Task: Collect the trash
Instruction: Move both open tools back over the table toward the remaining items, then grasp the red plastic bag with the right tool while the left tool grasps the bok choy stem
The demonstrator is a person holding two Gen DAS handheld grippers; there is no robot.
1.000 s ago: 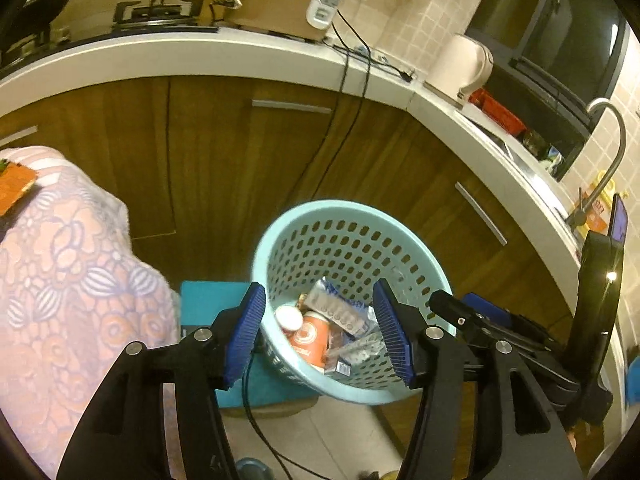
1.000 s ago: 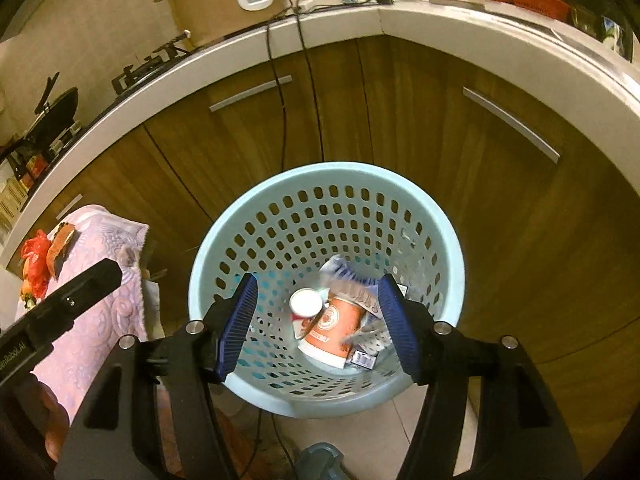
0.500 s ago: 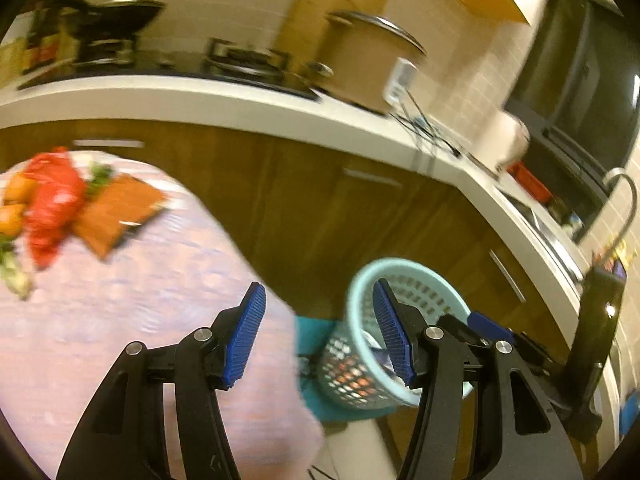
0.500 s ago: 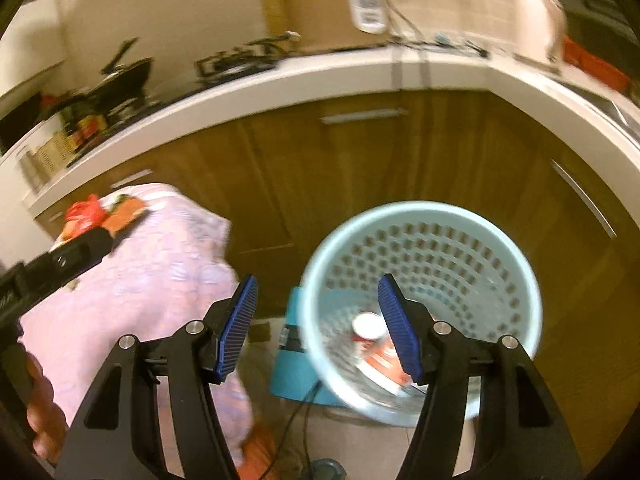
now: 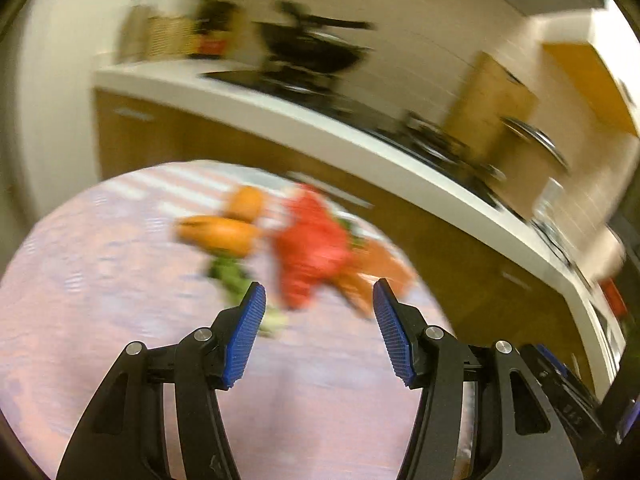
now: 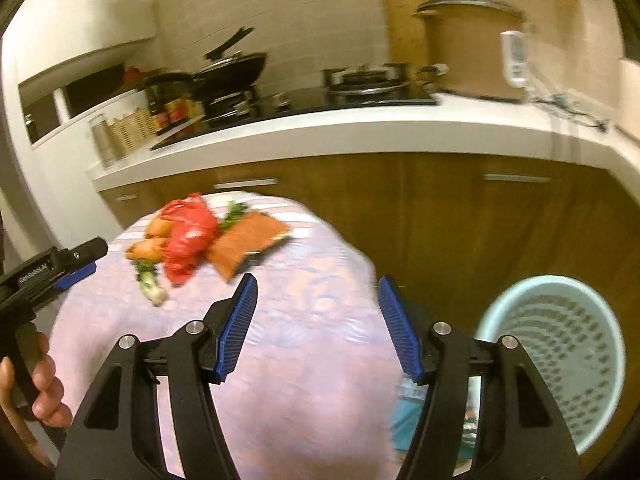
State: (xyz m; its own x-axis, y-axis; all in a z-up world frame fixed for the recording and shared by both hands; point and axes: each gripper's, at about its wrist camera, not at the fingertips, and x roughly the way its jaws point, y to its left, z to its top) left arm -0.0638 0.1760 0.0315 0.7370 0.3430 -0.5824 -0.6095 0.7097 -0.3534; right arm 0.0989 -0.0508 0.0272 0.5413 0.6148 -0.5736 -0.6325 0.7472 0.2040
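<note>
Both grippers have swung away from the basket (image 6: pixel 560 360), which a second ago filled both views with a cup and wrappers lying in it; now the left gripper (image 5: pixel 318 332) looks across the round bench (image 5: pixel 100 280) under its pink cloth and no longer sees the basket at all, while the right gripper (image 6: pixel 316 326) keeps it only at the lower right edge, down on the floor beside the bench. The left view is smeared with motion. Both sets of fingers stand about half apart with nothing between them, as they did over the basket, so I take it one drop is done and the hands are heading for the next pick. What is left to collect sits in a heap at the far side of the bench: a crumpled red bag (image 6: pixel 188 236), an orange packet (image 6: pixel 244 242) touching it on the right, two orange pieces (image 6: pixel 148 242) that may be carrots or peel, and a green stalk (image 6: pixel 150 280) just in front. The left gripper points almost straight at the red bag, so that looks the likely next target. As for writing, there is pale lettering on the side of the left gripper's body in the right view, too blurred to read; the jars by the stove carry labels I cannot make out
</note>
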